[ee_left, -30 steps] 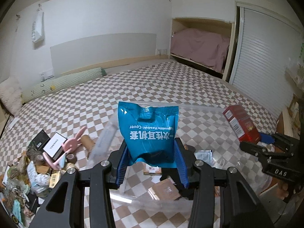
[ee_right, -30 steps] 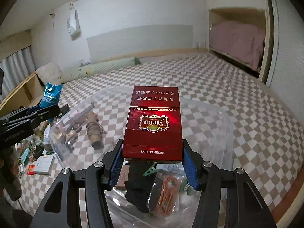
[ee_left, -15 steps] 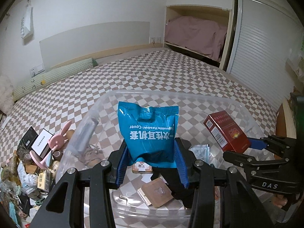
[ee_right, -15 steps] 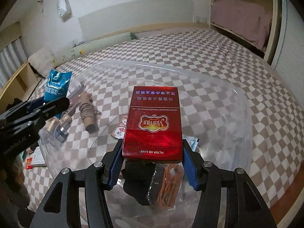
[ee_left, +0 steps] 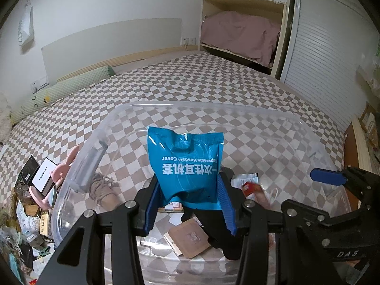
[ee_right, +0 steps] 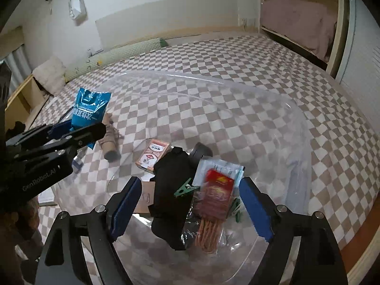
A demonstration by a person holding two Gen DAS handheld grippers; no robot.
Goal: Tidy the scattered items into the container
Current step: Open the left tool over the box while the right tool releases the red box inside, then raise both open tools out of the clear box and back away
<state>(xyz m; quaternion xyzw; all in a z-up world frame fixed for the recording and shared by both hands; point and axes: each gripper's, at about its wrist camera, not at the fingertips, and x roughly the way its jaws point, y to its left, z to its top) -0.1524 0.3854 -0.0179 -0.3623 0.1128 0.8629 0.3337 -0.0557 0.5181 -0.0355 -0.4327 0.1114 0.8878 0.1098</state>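
Note:
A clear plastic container sits on the checked bed. My left gripper hangs over its near left part, shut on a blue packet that stands upright between the pads. My right gripper is over the container's near right part, and its jaws are opening. A red cigarette box, blurred, is dropping free between the pads, which no longer touch it. Under it lie a black cloth, a green clip, a bag of orange bands and a card box.
Loose clutter lies on the bed left of the container: a pink rabbit-shaped item, a white box and a roll of twine. A green bolster lies along the far wall. A wooden bed edge runs at the right.
My right jaws have spread and let go of the red box, which has fallen toward the container's floor. My left gripper has carried the blue packet forward and down over the container.

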